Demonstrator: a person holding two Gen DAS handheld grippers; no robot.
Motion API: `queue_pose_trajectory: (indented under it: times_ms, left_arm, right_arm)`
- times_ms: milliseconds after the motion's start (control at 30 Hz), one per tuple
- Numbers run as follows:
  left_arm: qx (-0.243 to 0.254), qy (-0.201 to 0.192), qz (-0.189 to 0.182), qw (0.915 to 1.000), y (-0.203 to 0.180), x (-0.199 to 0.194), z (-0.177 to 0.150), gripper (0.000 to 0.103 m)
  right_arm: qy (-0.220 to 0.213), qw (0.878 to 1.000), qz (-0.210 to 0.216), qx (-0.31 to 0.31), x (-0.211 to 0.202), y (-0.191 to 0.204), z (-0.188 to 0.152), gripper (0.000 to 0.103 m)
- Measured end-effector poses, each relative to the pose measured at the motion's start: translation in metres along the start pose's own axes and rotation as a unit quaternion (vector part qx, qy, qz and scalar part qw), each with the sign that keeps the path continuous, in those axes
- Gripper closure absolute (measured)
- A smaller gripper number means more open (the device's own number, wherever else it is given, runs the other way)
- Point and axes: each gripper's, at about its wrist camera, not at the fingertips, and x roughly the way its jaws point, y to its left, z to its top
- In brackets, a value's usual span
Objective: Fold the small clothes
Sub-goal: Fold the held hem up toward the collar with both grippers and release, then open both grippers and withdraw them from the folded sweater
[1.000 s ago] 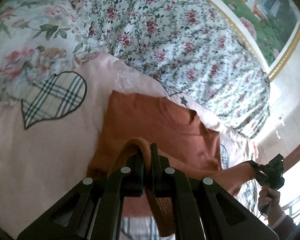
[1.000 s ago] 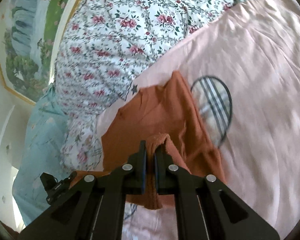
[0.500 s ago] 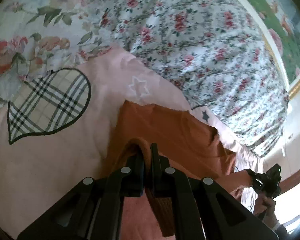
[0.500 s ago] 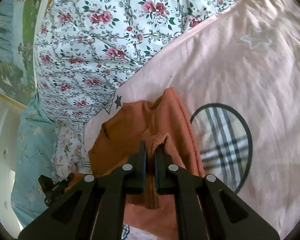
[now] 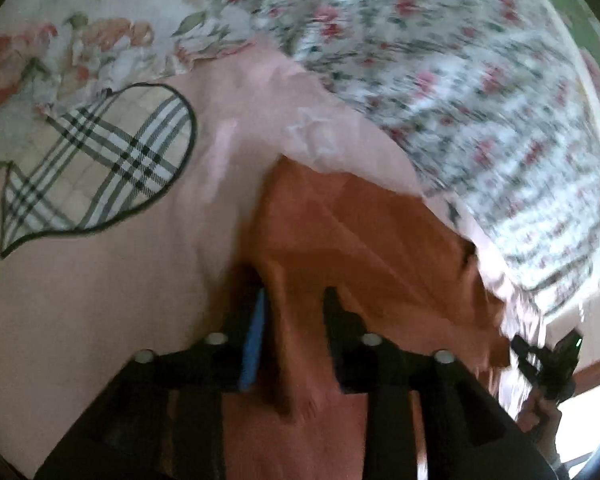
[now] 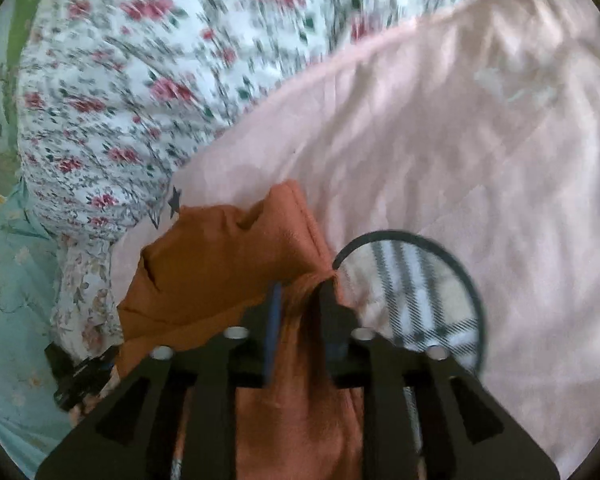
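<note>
Both tools parted over a rust-orange knitted garment on a pink bed cover.

The left tool (image 5: pixel 292 300) has its jaws spread apart, a fold of the rust-orange knitted garment (image 5: pixel 364 232) lying loose between them. The right tool (image 6: pixel 302 298) also stands with jaws apart, a bunched edge of the garment (image 6: pixel 220 256) between them; motion blur hides whether either finger touches the cloth. The garment lies folded on the pale pink bed cover (image 6: pixel 440 128), beside a plaid heart patch (image 5: pixel 100 168) and a plaid round patch (image 6: pixel 424 292), near a white quilt printed with red roses (image 5: pixel 480 92).
</note>
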Motion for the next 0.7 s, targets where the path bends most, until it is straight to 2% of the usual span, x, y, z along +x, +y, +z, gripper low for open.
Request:
queue_pose_trajectory:
  times_ms: [67,133,167,233,333,400,467,500,567,667,700]
  left_arm:
    - [0.029,0.023,-0.023,0.9990,-0.019,-0.005,-0.026,0.067]
    - [0.064,0.061,-0.040,0.9953,-0.040,0.004,-0.051,0.066]
    - [0.080,0.082,-0.045,0.9924,-0.050,0.012,-0.063,0.066]
    - [0.121,0.129,-0.044,0.9833,-0.073,0.038,-0.086,0.066]
    - [0.167,0.134,-0.011,0.9768,-0.095,0.062,-0.092,0.064]
    - [0.160,0.134,-0.013,0.9780,-0.097,0.071,-0.077,0.064]
    - [0.161,0.125,-0.003,0.9790,-0.098,0.080,-0.056,0.068]
    - [0.165,0.115,0.011,0.9795,-0.098,0.085,-0.042,0.069]
    - [0.164,0.089,0.035,0.9818,-0.096,0.091,-0.009,0.069]
    - [0.137,0.050,0.064,0.9872,-0.087,0.091,0.035,0.067]
    - [0.122,0.028,0.083,0.9886,-0.081,0.088,0.050,0.059]
  right_arm:
    - [-0.017,1.000,0.000,-0.024,-0.018,0.013,-0.012,0.066]
    - [0.000,0.998,0.023,-0.059,-0.019,0.033,-0.030,0.066]
    - [0.033,0.995,0.040,-0.088,-0.009,0.046,-0.042,0.066]
    - [0.109,0.981,0.047,-0.156,0.019,0.074,-0.069,0.066]
    - [0.199,0.953,0.061,-0.222,0.063,0.098,-0.096,0.066]
    - [0.214,0.944,0.039,-0.248,0.084,0.102,-0.097,0.066]
    - [0.205,0.941,0.013,-0.268,0.101,0.105,-0.084,0.067]
    - [0.187,0.945,0.002,-0.269,0.106,0.104,-0.071,0.068]
    - [0.148,0.957,-0.018,-0.250,0.110,0.100,-0.040,0.069]
    - [0.079,0.976,-0.044,-0.200,0.104,0.087,0.004,0.069]
    - [0.060,0.981,-0.050,-0.180,0.100,0.083,0.016,0.068]
